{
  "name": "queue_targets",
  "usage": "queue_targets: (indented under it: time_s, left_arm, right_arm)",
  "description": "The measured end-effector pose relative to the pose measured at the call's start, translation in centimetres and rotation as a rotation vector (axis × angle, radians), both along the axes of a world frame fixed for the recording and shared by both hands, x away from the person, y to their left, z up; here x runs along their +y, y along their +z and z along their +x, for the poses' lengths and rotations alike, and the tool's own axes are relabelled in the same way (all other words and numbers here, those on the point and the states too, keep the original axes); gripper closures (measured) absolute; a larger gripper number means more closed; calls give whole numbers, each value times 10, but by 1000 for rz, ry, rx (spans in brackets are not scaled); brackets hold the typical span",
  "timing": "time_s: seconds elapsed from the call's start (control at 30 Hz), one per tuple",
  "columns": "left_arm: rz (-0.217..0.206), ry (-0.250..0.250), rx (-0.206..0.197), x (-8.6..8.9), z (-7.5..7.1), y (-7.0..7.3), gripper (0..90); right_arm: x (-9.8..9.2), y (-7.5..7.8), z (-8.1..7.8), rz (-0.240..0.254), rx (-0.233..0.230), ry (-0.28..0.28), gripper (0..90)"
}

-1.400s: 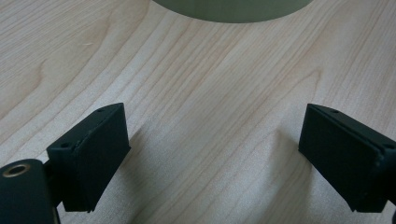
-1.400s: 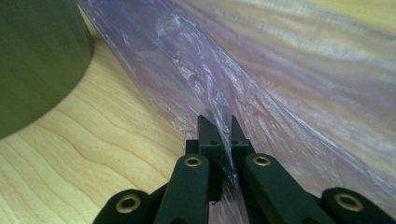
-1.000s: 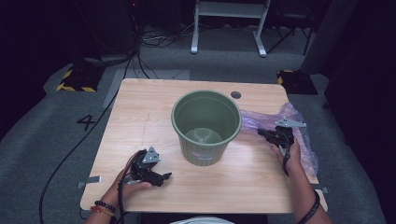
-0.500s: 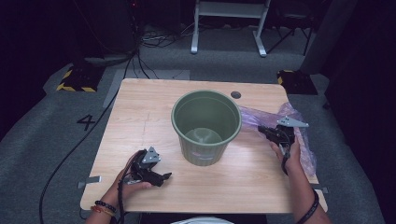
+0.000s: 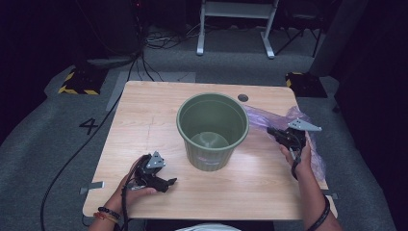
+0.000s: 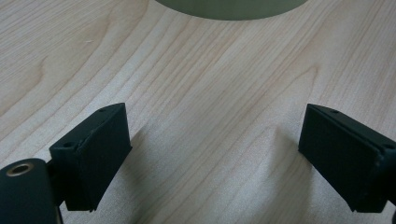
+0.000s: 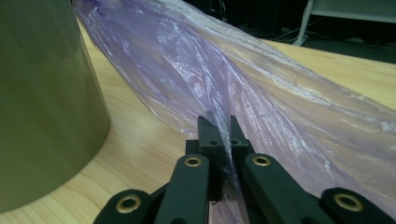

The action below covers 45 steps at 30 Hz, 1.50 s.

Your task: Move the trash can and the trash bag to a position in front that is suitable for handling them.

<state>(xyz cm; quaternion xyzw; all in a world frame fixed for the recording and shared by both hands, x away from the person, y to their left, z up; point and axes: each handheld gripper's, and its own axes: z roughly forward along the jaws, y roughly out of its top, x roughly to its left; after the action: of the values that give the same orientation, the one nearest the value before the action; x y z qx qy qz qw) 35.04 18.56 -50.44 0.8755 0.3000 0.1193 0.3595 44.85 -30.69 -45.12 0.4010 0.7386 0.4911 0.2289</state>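
Observation:
A green plastic bin (image 5: 212,130) stands upright and empty in the middle of the wooden table (image 5: 144,120). A thin purple plastic bag (image 5: 269,120) lies on the table to its right. My right gripper (image 5: 272,132) is shut on a fold of that purple bag (image 7: 261,98), with the film pinched between its pads, right beside the bin's wall (image 7: 42,102). My left gripper (image 5: 169,182) rests low at the front left of the table, jaws wide open over bare wood (image 6: 215,140), with nothing between them. The bin's base (image 6: 229,7) shows just ahead of it.
A round cable hole (image 5: 243,97) sits in the table behind the bin. Tape strips (image 5: 92,186) mark the table's front corners. Beyond the table are cables, a white frame (image 5: 235,24) and black-and-yellow floor blocks (image 5: 79,82).

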Motion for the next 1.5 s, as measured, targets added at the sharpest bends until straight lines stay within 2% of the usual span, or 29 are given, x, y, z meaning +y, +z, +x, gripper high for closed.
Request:
queue_targets:
  time_s: [0.6,0.77,1.13,1.5]
  left_arm:
    - [-4,-10,3,1,1,0,87]
    - [-4,-10,3,1,1,0,87]
    - [-4,-10,3,1,1,0,87]
    - [-4,-10,3,1,1,0,87]
  right_arm:
    - [2,21,-6,59,-58,-8,900]
    - [2,24,-8,54,-71,-10,900]
    - [-1,32,-13,78,-98,-3,900]
    - [0,37,-16,85,-108,4,900]
